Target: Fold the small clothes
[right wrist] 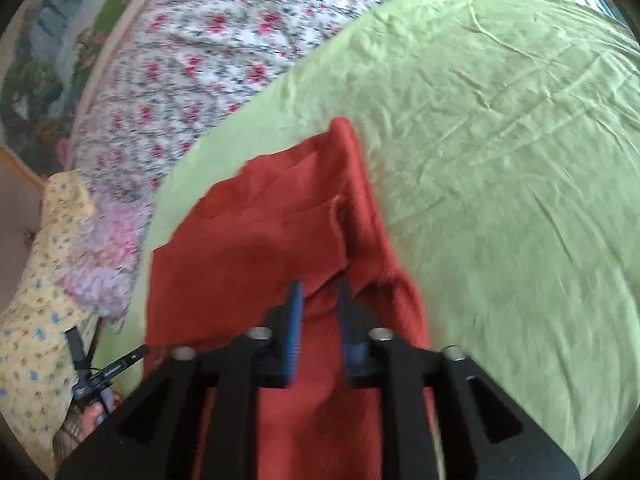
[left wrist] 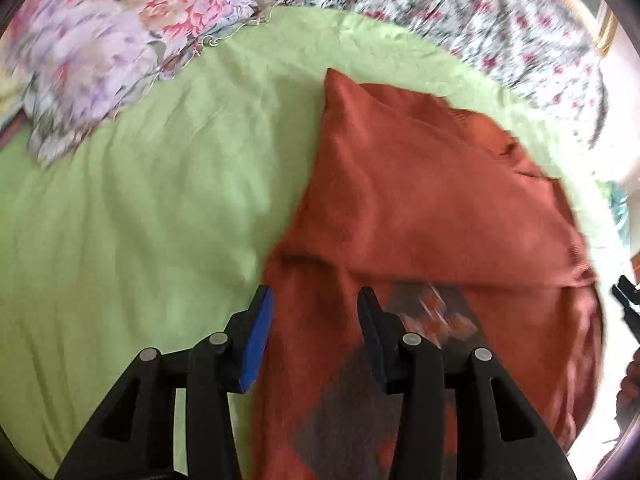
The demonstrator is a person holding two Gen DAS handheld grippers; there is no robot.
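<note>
A rust-red knit garment [left wrist: 420,200] lies partly folded on the green sheet [left wrist: 140,220], one corner pointing to the far side. A dark grey printed patch [left wrist: 436,312] shows on it close to me. My left gripper [left wrist: 316,294] hovers over the garment's left edge, jaws wide apart with nothing between the pads. In the right wrist view the same garment [right wrist: 260,240] shows a ribbed hem. My right gripper [right wrist: 320,285] is over a raised fold, its jaws a narrow gap apart. Red cloth shows through that gap, and the pads do not press on it.
A floral pillow [left wrist: 100,60] and a flowered cover [left wrist: 480,20] lie at the far side of the bed. A yellow patterned cloth [right wrist: 40,300] lies at the left. The green sheet [right wrist: 520,160] spreads to the right. The other gripper [right wrist: 100,376] and a hand appear at the lower left.
</note>
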